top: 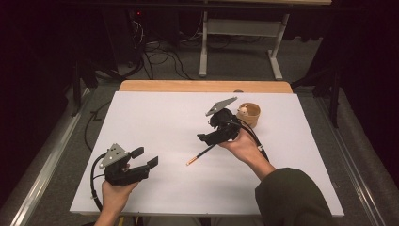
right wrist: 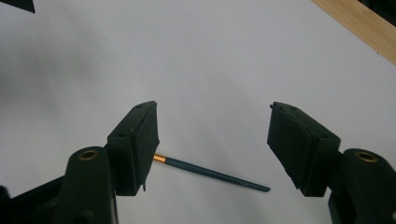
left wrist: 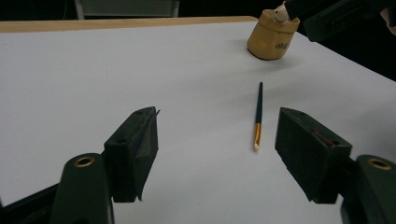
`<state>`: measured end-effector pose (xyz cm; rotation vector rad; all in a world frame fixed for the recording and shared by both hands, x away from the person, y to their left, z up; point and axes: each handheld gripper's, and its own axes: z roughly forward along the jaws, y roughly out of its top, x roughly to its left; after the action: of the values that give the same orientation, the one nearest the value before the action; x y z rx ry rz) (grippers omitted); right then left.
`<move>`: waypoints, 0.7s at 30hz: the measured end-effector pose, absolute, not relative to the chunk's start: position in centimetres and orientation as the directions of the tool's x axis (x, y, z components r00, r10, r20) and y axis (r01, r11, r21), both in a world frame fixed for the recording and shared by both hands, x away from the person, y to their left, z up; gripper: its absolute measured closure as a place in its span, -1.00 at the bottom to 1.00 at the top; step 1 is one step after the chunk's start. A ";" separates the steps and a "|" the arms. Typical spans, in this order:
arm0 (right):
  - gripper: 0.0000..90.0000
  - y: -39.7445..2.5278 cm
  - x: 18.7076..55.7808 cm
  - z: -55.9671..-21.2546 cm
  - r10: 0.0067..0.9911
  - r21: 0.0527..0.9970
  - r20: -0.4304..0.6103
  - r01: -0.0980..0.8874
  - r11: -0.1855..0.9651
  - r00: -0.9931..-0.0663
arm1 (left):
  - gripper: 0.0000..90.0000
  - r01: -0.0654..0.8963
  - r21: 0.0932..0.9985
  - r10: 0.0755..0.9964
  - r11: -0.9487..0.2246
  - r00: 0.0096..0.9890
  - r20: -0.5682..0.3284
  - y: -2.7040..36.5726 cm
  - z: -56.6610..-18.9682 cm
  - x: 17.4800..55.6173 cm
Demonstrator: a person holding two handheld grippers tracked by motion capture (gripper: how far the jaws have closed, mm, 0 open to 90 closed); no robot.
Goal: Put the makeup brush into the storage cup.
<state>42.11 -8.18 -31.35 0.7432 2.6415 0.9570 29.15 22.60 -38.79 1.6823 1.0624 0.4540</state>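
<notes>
Lying flat on the white table (top: 155, 117), the thin paintbrush (top: 201, 154) runs from 2 o'clock at its dark handle to 8 o'clock at its pale tip. Directly over the handle end hangs the right gripper (top: 214, 132), jaws spread, nearer than the left gripper (top: 145, 157), also spread. At 1 o'clock stands a tan cup (top: 249, 114).

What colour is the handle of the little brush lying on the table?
Dark teal handle, with a gold band; the right gripper view shows it best.

White tabletop (top: 155, 122), grey carpet (top: 235, 66), desk frame (top: 240, 28), dark room
</notes>
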 end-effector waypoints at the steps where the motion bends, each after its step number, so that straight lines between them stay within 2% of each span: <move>1: -0.20 -8.2 42.1 -31.3 0.535 0.650 -0.046 0.382 0.657 -0.843 | -0.32 0.425 0.903 0.822 -0.059 0.534 -0.198 22.6 -38.8 29.1; 8: -0.22 -7.9 42.6 -31.2 0.496 0.581 -0.054 0.377 0.721 -0.867 | -0.32 0.425 0.903 0.822 -0.062 0.535 -0.195 22.6 -38.8 29.2; 12: -0.25 -7.3 42.5 -31.4 0.472 0.531 -0.098 0.355 0.769 -0.876 | -0.32 0.424 0.904 0.821 -0.056 0.535 -0.200 22.6 -38.8 29.1; 21: -0.24 -6.9 43.0 -32.0 0.425 0.434 -0.130 0.334 0.837 -0.896 | -0.32 0.424 0.903 0.820 -0.061 0.537 -0.197 22.6 -38.8 29.1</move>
<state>42.98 -6.89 -31.99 0.5854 2.7954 0.6020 29.14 22.59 -38.77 1.6840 1.0591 0.4530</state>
